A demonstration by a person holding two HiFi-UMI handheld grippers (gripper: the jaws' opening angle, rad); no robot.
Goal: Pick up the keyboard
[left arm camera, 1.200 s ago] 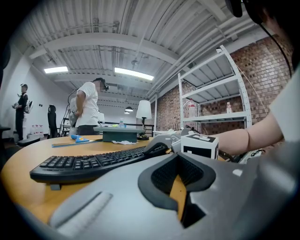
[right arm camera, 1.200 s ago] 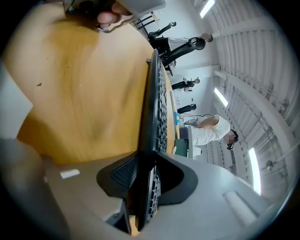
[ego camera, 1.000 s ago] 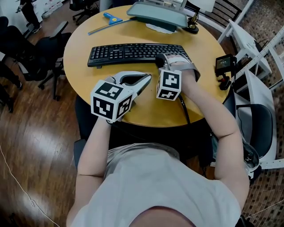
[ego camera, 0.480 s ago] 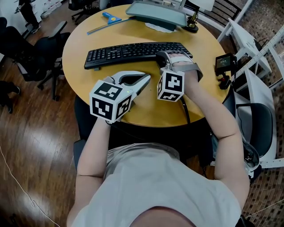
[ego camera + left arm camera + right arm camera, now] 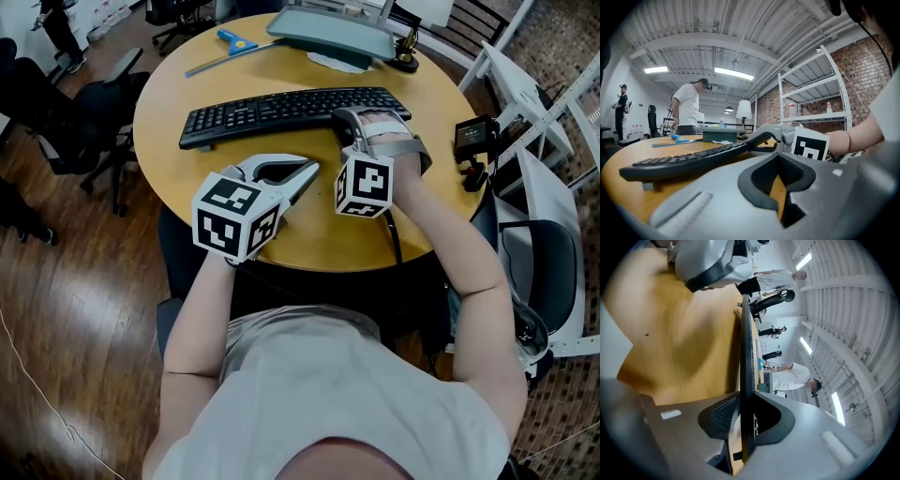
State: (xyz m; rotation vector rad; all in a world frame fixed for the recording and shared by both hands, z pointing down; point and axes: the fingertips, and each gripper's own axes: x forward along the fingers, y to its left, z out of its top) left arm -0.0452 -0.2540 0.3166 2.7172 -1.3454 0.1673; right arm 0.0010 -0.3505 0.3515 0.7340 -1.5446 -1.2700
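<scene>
A black keyboard (image 5: 281,111) lies across the round wooden table (image 5: 178,80). My right gripper (image 5: 351,122) is shut on its near edge, close to the right end. In the right gripper view the keyboard's (image 5: 746,352) thin edge runs straight between the jaws of the right gripper (image 5: 746,423), and both pads press on it. In the left gripper view the keyboard (image 5: 689,160) tilts, with the end held by the right gripper (image 5: 761,138) raised off the table. My left gripper (image 5: 307,172) rests just in front of the keyboard, shut with nothing in it.
At the table's far side are a blue-handled tool (image 5: 234,39), a grey-green stand (image 5: 333,33) and a small dark object (image 5: 406,58). A black device (image 5: 476,136) and white shelving (image 5: 539,103) stand to the right, office chairs (image 5: 84,112) to the left. A person (image 5: 688,108) stands beyond the table.
The right gripper has risen a little with the keyboard in its jaws, and the keyboard's right end has lifted and shifted away. The left gripper has not moved.
</scene>
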